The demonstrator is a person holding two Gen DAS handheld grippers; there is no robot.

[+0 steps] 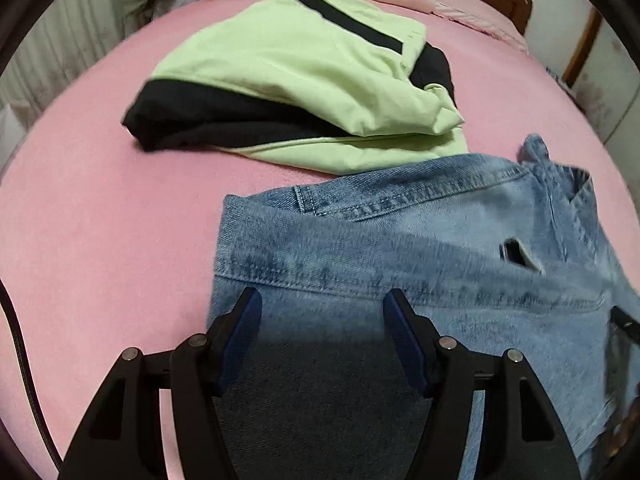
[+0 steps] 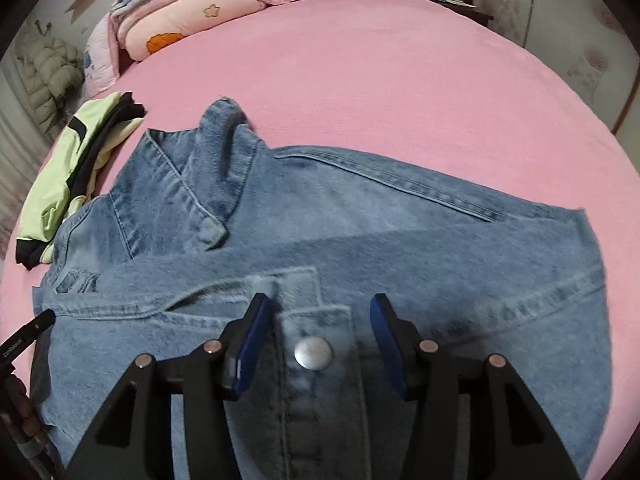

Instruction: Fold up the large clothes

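Left wrist: we see our left gripper and right gripper spread apart over the denim jacket, folded green garment just beyond it, pink bed bare past its collar.

Faded blue denim jacket, lime-green-and-black garment, plain pink bedsheet, black tools with blue pads.

Faded blue denim jacket with a shiny metal button on a soft, matt pink cloth bedsheet.
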